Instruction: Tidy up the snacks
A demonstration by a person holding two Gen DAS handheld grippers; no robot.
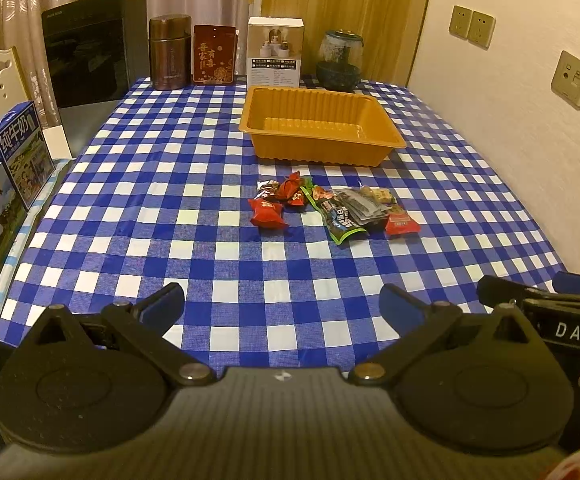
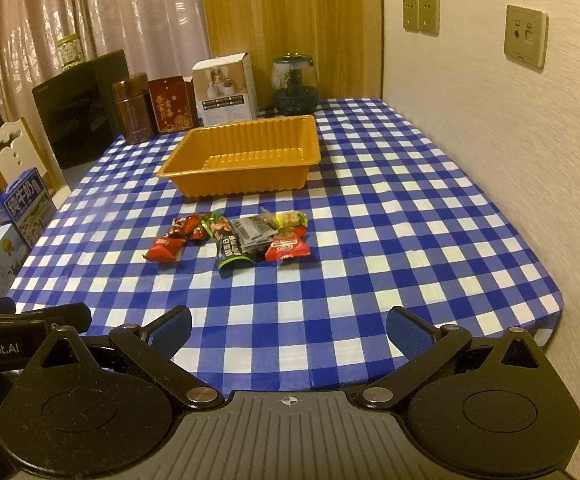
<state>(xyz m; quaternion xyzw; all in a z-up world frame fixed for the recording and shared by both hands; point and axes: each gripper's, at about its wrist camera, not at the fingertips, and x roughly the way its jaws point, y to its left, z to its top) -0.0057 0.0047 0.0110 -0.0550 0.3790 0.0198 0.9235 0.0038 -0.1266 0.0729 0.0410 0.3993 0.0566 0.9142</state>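
- My left gripper is hovering low in the left wrist frame, jaws standing wide apart, blue pads holding nothing.
- My right gripper is sitting at the bottom of the right wrist frame, jaws likewise spread wide, gripping nothing.
- The snacks are lying in a loose cluster at the centre of the left frame on the checked tablecloth, well apart from both grippers.
- In that cluster, a red candy is lying at the left end, a green packet is sitting in the middle, and a red packet is marking the right end.
- The orange tray is standing above the cluster in the frame, near it but not touching; I am seeing only its ribbed floor inside.
- In the right wrist view the tray is sitting upper centre, with the snacks just below it.
- Along the upper edge of the cloth, a brown canister, a red box, a white box and a glass jar are standing in a row.
- Milk cartons are standing at the left edge of the left frame.
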